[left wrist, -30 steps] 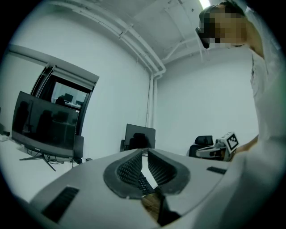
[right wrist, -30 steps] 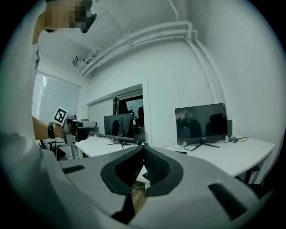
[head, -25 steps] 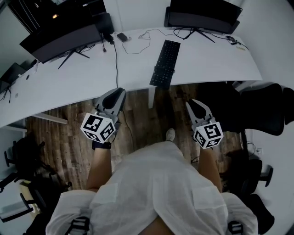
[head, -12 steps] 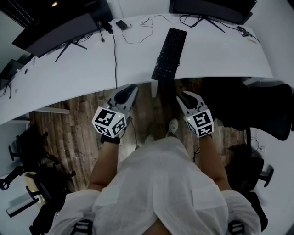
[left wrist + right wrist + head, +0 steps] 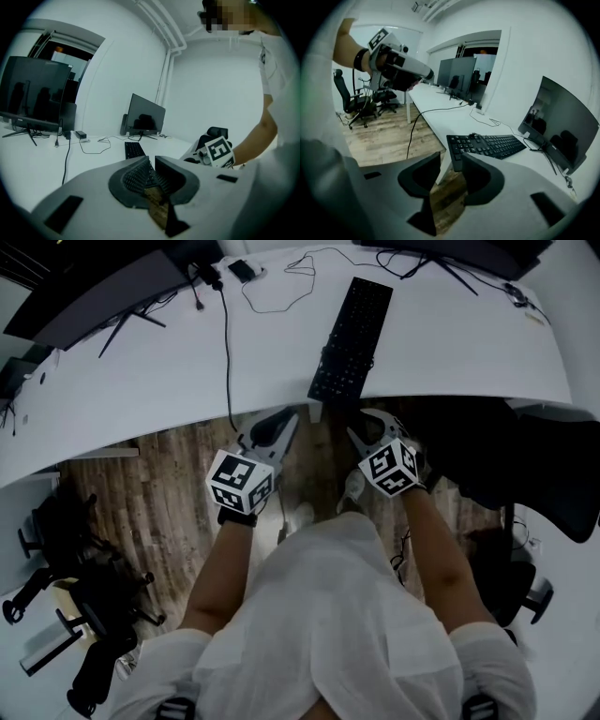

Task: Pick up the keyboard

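The black keyboard (image 5: 352, 338) lies lengthwise on the white desk (image 5: 141, 381), its near end at the front edge. Both grippers hover just in front of that edge, over the floor. My left gripper (image 5: 286, 418) is shut and empty, slightly left of the keyboard's near end. The left gripper view looks over its closed jaws (image 5: 151, 165) at the keyboard (image 5: 134, 150) beyond. My right gripper (image 5: 361, 423) sits just below the keyboard's near end. Its jaws are opening, with nothing between them. The keyboard (image 5: 487, 144) shows just past the right gripper (image 5: 450, 164).
Two dark monitors (image 5: 103, 296) (image 5: 469, 254) stand at the back of the desk. A black cable (image 5: 227, 343) runs to the front edge, and looser wires (image 5: 281, 282) lie near the keyboard's far end. Office chairs (image 5: 553, 484) (image 5: 56, 531) stand on the wooden floor (image 5: 141, 502).
Both grippers have moved forward to the desk's front edge and closer together, flanking the keyboard's near end. The right gripper's jaws have spread apart; the left stays shut.
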